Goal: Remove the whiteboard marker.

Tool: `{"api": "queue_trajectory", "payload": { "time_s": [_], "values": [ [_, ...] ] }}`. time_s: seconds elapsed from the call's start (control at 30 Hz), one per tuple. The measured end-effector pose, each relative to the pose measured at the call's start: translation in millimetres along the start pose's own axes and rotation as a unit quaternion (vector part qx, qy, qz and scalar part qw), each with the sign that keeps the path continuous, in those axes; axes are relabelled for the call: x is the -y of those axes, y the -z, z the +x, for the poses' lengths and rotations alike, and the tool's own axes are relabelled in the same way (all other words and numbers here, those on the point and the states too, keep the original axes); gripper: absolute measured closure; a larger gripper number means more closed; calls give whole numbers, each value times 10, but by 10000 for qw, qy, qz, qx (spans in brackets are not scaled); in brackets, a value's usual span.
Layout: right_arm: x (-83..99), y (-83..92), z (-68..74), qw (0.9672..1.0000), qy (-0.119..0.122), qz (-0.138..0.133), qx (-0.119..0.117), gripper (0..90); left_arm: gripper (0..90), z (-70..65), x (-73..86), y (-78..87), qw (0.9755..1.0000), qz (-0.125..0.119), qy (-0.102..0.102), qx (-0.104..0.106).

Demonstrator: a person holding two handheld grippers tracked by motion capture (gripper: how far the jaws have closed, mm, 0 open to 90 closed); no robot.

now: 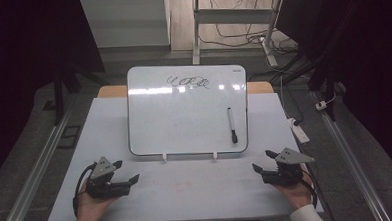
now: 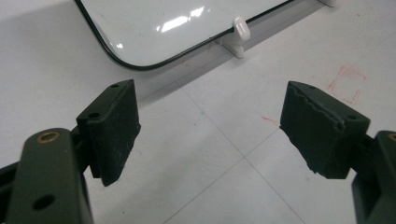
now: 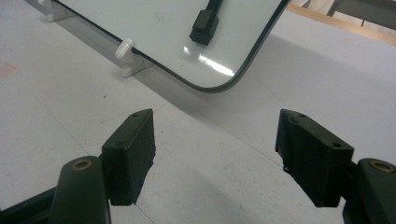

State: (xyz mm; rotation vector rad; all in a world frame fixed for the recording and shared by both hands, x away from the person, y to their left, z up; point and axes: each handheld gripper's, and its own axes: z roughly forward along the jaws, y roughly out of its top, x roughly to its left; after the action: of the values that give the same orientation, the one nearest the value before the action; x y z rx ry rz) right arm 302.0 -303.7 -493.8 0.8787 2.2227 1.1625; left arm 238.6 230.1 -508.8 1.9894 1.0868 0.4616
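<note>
Both pairs of jaws stand wide open and hold nothing. The left gripper (image 1: 124, 172) and right gripper (image 1: 263, 160) rest on the table (image 1: 187, 191) at seven and five o'clock, probably waiting to start. The whiteboard (image 1: 184, 116) leans on its clips at twelve, so that its marker (image 1: 232, 125), at one o'clock from the right gripper, is easy to reach.

White table top (image 1: 137, 193) carries faint red square marks (image 2: 348, 84) near its front edge. Beyond its far edge: desk legs (image 1: 196, 30), floor cables (image 1: 241, 38), power strip (image 1: 300, 131) off the right edge.
</note>
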Motion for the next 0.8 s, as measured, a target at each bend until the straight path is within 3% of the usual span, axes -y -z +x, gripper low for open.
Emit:
{"api": "queue_trajectory", "payload": {
  "time_s": [0.53,0.8],
  "values": [
    [-11,-11,27,9999,35,82,65,298,208,4,15,-12,10000,61,-47,3],
    [-149,5,33,9999,-18,31,135,315,209,-1,15,-27,9999,98,-63,15]
  ]
}}
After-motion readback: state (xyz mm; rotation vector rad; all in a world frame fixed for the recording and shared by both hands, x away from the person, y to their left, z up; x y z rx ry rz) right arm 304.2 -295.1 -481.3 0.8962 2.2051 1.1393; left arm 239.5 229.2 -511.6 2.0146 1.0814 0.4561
